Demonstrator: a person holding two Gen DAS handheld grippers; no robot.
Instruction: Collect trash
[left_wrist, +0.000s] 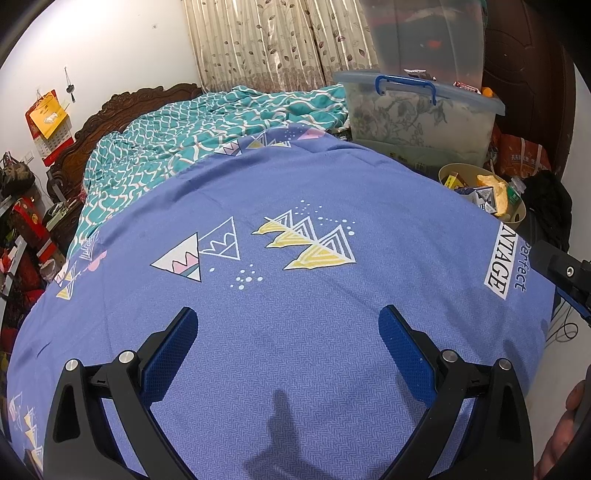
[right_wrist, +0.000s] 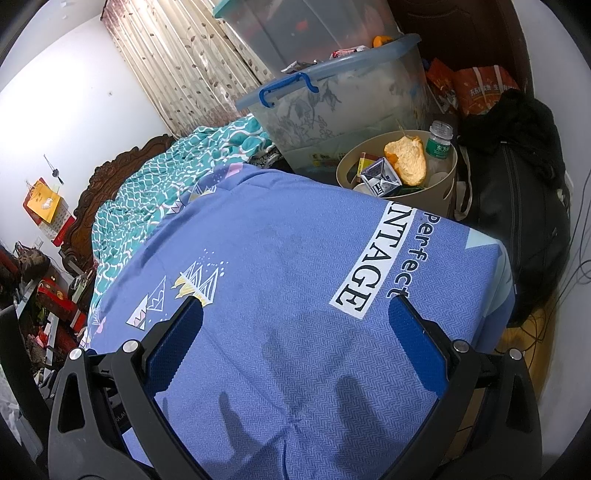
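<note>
Blue herringbone cotton, printed with triangle mountains and a white "Perfect VINTAGE"-style label, covers the bed sheet (left_wrist: 295, 206) that fills both views, and its whole near stretch lies flat and bare beneath the two tools. Beyond the sheet a crumpled teal quilt with white wave lines (left_wrist: 207, 125) is heaped against the carved dark wooden headboard (left_wrist: 122, 107). At the sheet's far right edge, just past the printed label, stands one round beige plastic trash bin (right_wrist: 439, 184), touching or almost touching the bed's side; in it show a torn orange-yellow peel or bread piece (right_wrist: 406, 158), one clear plastic bottle with a green label (right_wrist: 439, 142), one blue-and-white folded carton (right_wrist: 380, 177) and a small yellow box (right_wrist: 365, 159). Two translucent plastic storage boxes (right_wrist: 332, 99) with a blue handle are stacked behind the bin, and one black bag (right_wrist: 517, 192) sits beside it at the sheet's corner, where cables trail over the wooden floor. The left gripper (left_wrist: 288, 317) hovers low over the middle of the sheet, level, jaws spread wide with nothing between the blue pads. The right gripper (right_wrist: 295, 306) hangs over the sheet's label end, tilted toward the bin, jaws likewise wide apart and empty.
</note>
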